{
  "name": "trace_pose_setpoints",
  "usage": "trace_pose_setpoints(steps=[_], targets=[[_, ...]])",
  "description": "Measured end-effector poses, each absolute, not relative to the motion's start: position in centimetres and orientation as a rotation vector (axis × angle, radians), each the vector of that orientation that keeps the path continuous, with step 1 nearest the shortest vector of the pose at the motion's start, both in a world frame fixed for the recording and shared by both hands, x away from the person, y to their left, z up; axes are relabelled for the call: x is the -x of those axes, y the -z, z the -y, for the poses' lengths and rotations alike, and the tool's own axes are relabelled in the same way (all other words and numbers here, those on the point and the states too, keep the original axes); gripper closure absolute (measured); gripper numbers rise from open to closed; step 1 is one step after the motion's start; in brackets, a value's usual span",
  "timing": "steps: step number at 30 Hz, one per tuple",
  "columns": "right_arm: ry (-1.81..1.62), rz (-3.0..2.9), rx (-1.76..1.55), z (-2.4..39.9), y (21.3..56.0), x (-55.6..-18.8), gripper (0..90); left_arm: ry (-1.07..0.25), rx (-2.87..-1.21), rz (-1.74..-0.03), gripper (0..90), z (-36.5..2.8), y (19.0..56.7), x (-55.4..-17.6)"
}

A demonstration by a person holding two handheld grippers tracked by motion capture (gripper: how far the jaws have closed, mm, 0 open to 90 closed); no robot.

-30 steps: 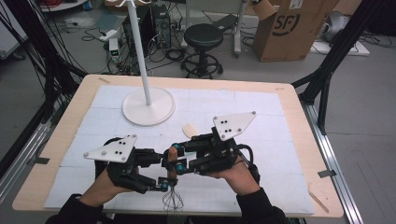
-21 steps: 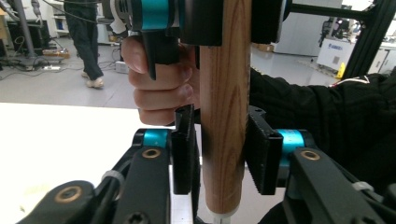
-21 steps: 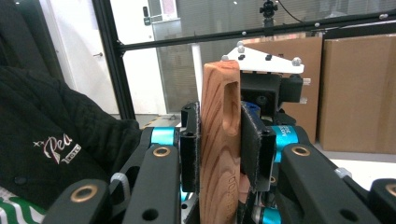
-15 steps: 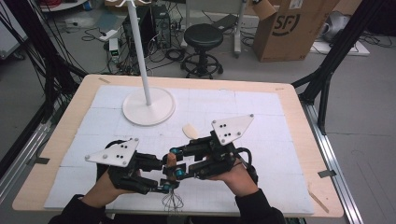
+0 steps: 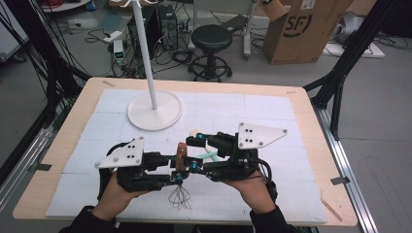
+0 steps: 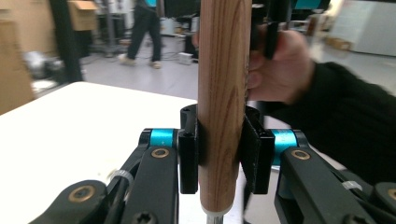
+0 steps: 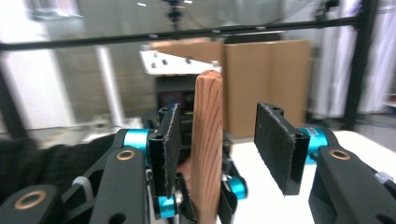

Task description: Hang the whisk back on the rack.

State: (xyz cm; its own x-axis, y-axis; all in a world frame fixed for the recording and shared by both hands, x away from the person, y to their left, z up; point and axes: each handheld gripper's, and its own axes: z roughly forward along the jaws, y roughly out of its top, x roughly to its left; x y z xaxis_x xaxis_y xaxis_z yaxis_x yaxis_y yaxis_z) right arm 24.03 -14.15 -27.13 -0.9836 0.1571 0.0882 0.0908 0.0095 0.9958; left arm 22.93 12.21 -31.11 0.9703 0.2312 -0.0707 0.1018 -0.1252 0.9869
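Now right gripper [image 7: 217, 154] jaws have just opened off the round wooden whisk handle [image 6: 223, 102]; left gripper [image 6: 219, 156] clamps it upright, wire loops [image 5: 180, 196] at 6 o'clock, handover looks done.

A wooden table [image 5: 311, 104] with a white mat [image 5: 272, 109] fills the lower part of the high view. Behind it, in the upper centre, a black round stool [image 5: 211, 39] stands on the grey floor [image 5: 379, 111]. At the upper right there is a brown cardboard box [image 5: 296, 31]. Black cables [image 5: 180, 56] lie on the floor near a dark computer case [image 5: 163, 22] in the upper left centre. Black frame bars [image 5: 350, 53] lean at the right side.
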Motion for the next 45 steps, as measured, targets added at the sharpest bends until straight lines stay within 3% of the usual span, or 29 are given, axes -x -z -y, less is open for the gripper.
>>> trace_pose_setpoints(steps=[8,14,20,23,24,29,32,36,37,39,40,45], targets=[[-1.979,-2.211,-0.364,13.4,27.0,-23.5,56.8,-0.193,-1.720,-0.290,71.2,-11.7,31.2,-22.7],[-1.986,-2.249,-0.344,13.0,27.0,-23.5,72.9,-0.211,-1.730,-0.289,71.3,-11.6,31.3,-22.6],[-2.033,-2.270,-0.298,13.0,26.9,-23.5,74.3,-0.161,-1.699,-0.229,70.4,-11.7,31.4,-22.6],[-2.095,-2.280,-0.250,13.2,26.9,-23.7,74.4,-0.164,-1.672,-0.188,54.3,-11.8,31.4,-22.4],[-2.113,-2.281,-0.245,13.3,26.9,-23.8,74.4,-0.157,-1.662,-0.175,53.3,-11.8,31.4,-22.4],[-2.227,-2.275,-0.214,13.9,27.6,-24.7,74.4,-0.123,-1.660,-0.168,55.6,-12.1,31.5,-22.7],[-2.271,-2.269,-0.197,13.9,27.8,-25.0,74.4,-0.128,-1.669,-0.146,68.4,-12.2,31.5,-22.8],[-2.258,-2.276,-0.189,13.7,27.9,-25.1,74.1,-0.133,-1.677,-0.169,72.2,-12.3,31.5,-23.0],[-2.255,-2.268,-0.197,13.7,27.9,-25.1,72.2,-0.147,-1.675,-0.176,72.4,-12.3,31.5,-23.1],[-2.287,-2.207,-0.267,13.9,27.9,-25.1,48.0,-0.167,-1.682,-0.212,72.5,-12.5,31.5,-23.4],[-2.301,-2.185,-0.327,14.2,27.9,-25.2,40.0,-0.171,-1.682,-0.227,72.5,-12.6,31.5,-23.6],[-2.158,-2.097,-0.452,16.8,28.3,-24.9,28.9,-0.200,-1.668,-0.267,72.6,-13.3,31.4,-24.5]])
